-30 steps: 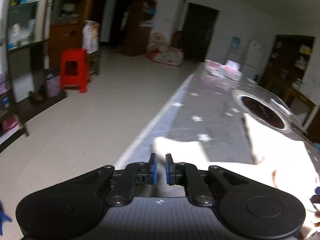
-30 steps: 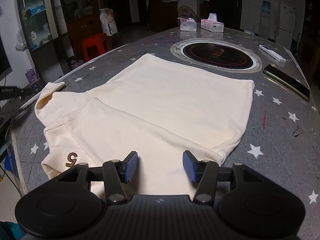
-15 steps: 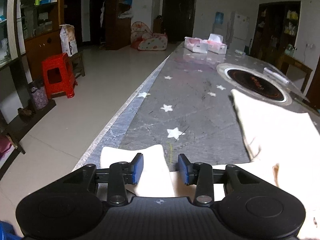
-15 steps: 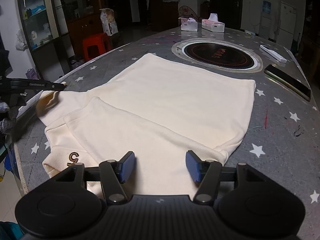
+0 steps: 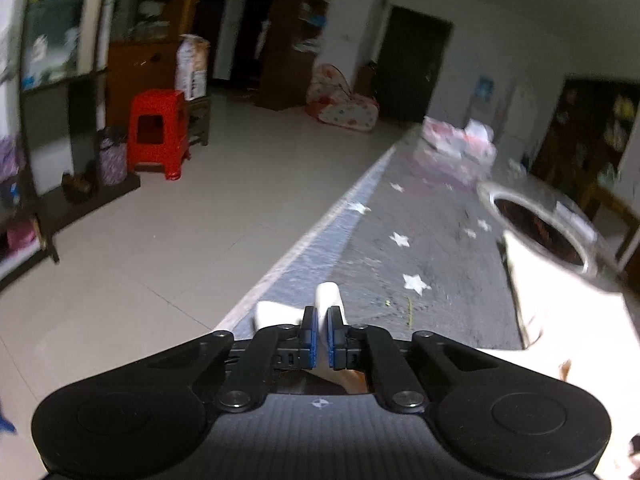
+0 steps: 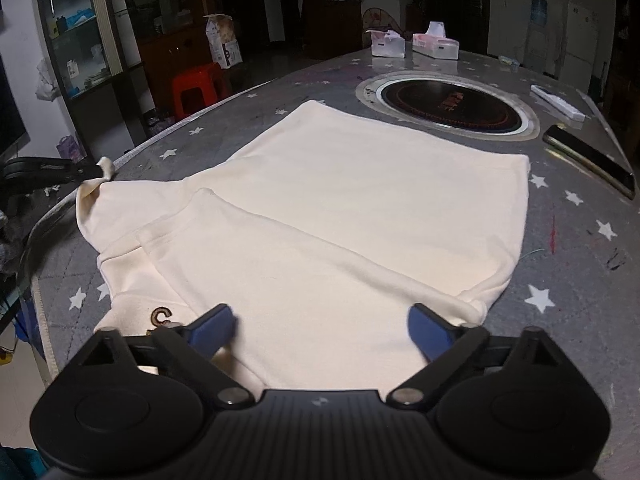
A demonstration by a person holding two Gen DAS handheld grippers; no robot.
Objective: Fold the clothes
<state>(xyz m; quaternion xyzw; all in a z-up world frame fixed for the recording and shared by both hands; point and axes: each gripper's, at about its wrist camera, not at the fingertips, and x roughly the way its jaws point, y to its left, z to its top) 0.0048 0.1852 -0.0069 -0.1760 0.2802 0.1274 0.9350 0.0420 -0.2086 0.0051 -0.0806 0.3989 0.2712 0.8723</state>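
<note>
A cream garment [image 6: 320, 216] lies spread across the middle of the right wrist view on a grey desk [image 6: 576, 264] printed with white stars, one side folded over so that a long edge runs diagonally from the centre left to the lower right, and a brown embroidered mark [image 6: 160, 315] shows near its lower left corner. At the far left of that view the garment's sleeve end [image 6: 105, 166] is lifted off the desk and gathered into a point, pinched by the left hand-held gripper [image 6: 90, 171], which reaches in from the left edge of the frame. In the left wrist view, which is blurred, the left hand-held gripper [image 5: 320, 338] sits at the bottom centre with its blue pads pressed together on a fold of the cream cloth [image 5: 329, 295] that sticks up just beyond them; its jaws have just been closing onto it. The right hand-held gripper [image 6: 320, 330] hangs over the near hem at the bottom of its view, its blue fingers [image 6: 212, 326] spread wide and just opened further, with cloth beneath but nothing clamped. Beyond the garment, a round black cooktop [image 6: 450, 106] is set into the desk, two tissue boxes [image 6: 414, 42] stand at the far end, a dark phone [image 6: 590, 160] lies at the right, and a red stool [image 5: 158, 134] stands on the floor.
</note>
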